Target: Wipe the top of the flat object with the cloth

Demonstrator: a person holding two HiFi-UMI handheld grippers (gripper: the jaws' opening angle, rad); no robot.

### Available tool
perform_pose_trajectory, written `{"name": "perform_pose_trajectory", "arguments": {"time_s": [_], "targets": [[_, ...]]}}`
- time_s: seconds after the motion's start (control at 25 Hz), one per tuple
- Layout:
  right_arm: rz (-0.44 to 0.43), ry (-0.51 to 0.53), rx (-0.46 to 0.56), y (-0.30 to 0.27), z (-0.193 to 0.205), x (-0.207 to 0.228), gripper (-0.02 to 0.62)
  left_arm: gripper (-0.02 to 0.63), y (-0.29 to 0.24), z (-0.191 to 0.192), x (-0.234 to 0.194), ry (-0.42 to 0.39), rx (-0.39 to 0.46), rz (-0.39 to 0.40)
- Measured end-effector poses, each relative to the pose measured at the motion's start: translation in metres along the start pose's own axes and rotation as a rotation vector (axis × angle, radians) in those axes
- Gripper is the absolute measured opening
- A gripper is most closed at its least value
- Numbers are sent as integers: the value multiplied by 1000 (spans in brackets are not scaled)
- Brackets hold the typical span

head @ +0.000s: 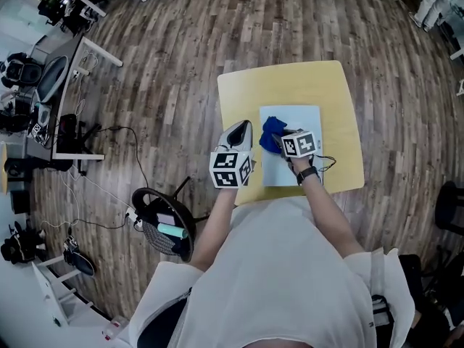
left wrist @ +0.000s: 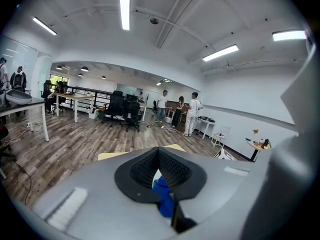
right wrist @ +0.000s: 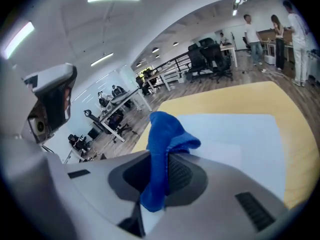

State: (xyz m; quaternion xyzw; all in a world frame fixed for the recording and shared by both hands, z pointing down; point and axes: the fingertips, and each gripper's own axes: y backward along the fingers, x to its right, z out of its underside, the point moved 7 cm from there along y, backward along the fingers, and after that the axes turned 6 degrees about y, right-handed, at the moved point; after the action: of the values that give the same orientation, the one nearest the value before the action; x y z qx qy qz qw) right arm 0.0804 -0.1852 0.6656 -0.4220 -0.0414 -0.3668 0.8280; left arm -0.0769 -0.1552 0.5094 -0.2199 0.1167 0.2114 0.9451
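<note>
Head view, left to right: the left hand-held gripper (head: 239, 129) hangs closed and empty over the bench (head: 239, 93); the right hand-held gripper (head: 280, 143) pinches the cloth (head: 271, 132) over the flat object (head: 293, 169), at its upper left. I'd press flat, overlapping strokes.

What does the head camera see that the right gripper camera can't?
Only the head view shows the person's arms, the marker cubes and cables on the floor. Only the right gripper view shows, close up, the right gripper with its jaws shut on the blue cloth, and people standing far off. Both show the blue cloth, the pale flat sheet and the yellow table.
</note>
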Motion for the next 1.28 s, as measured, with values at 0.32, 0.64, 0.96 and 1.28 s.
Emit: {"name": "perform_pose_trajectory", "arguments": {"time_s": [0.32, 0.64, 0.96, 1.28], "targets": [[210, -90, -8, 68, 27, 75, 60, 8, -19, 0, 20, -27, -20, 75], [368, -149, -21, 110, 48, 110, 58, 8, -25, 3, 31, -40, -37, 111], [73, -67, 90, 68, -6, 30, 57, 8, -11, 0, 17, -20, -22, 66], [-188, 9, 0, -13, -14, -61, 57, 8, 13, 2, -9, 2, 3, 1]]}}
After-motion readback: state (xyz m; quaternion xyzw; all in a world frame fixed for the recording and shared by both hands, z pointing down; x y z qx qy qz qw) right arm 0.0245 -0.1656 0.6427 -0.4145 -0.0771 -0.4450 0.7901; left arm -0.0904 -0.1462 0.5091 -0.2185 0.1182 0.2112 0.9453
